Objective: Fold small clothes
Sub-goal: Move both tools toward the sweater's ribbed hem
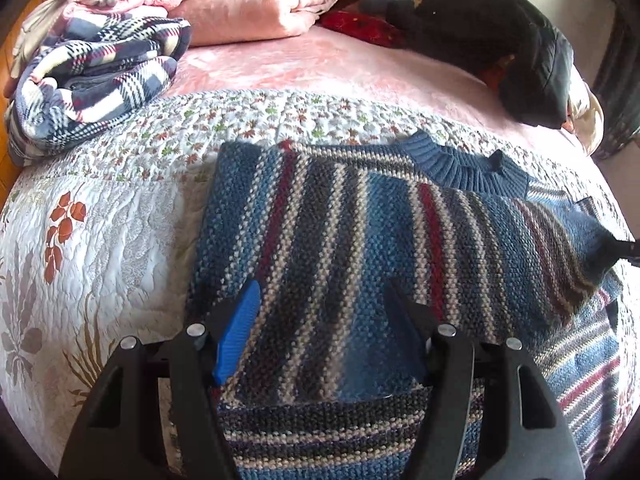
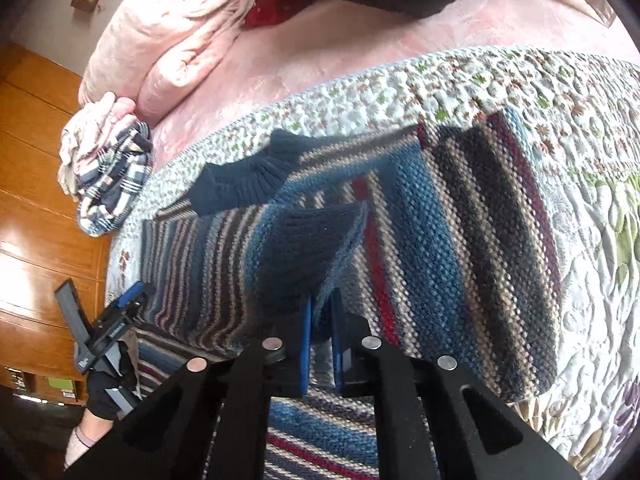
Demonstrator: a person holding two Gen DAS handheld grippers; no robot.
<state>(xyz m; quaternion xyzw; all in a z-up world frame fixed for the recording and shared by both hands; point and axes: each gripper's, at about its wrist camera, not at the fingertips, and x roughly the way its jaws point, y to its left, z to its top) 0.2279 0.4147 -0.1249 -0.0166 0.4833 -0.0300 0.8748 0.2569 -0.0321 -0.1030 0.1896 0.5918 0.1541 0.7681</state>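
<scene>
Surface: quilt (image 1: 100, 216) on bed.
Sweater (image 1: 340, 240): folded sleeve slants across the body.
Left gripper (image 1: 320, 320): spread wide above it.
Right gripper (image 2: 320, 344): pinching the sleeve edge, nearer.

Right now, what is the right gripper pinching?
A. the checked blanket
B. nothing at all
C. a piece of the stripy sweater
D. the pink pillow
C: in the right wrist view the right gripper has its blue pads closed on a fold of the striped sweater, while the left gripper hangs open above the same sweater.
</scene>
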